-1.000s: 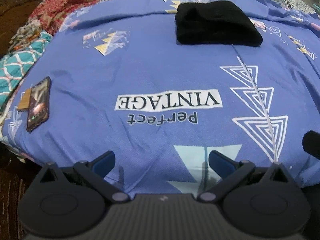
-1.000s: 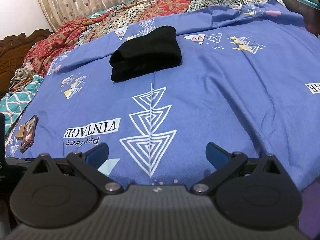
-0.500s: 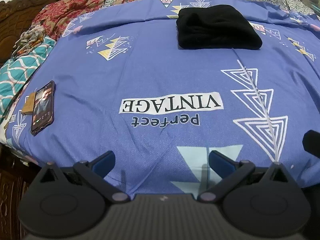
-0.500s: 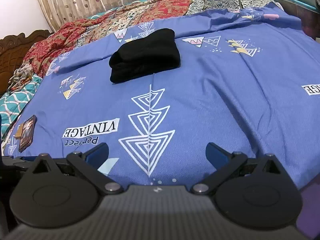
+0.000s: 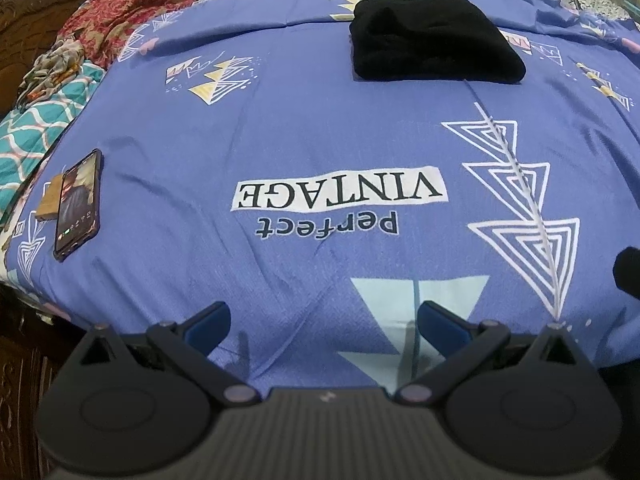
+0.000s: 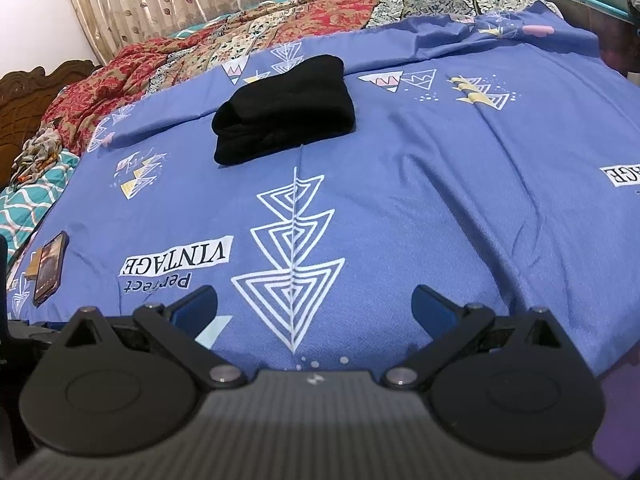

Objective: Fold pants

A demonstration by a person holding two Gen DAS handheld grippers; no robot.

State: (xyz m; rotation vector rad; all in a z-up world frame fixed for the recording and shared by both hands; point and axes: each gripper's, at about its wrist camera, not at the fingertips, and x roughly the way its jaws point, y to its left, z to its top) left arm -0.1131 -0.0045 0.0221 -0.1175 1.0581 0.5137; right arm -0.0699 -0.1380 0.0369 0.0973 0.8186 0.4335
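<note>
The black pants (image 5: pixel 432 38) lie folded into a compact thick bundle on the far part of the blue printed bedsheet (image 5: pixel 320 120). They also show in the right wrist view (image 6: pixel 284 108). My left gripper (image 5: pixel 324 320) is open and empty at the near edge of the bed, far from the pants. My right gripper (image 6: pixel 314 304) is open and empty too, also at the near edge. A dark part of the right gripper (image 5: pixel 628 272) shows at the right edge of the left wrist view.
A phone (image 5: pixel 78 204) lies on a small brown card near the bed's left edge, also in the right wrist view (image 6: pixel 50 268). A red patterned quilt (image 6: pixel 200 60) and a teal blanket (image 5: pixel 32 136) lie at the back and left. A wooden headboard (image 6: pixel 24 96) stands far left.
Both grippers have lifted and tilted slightly, so the pants sit a little lower in both views. The pants have not moved. Both grippers stay open.
</note>
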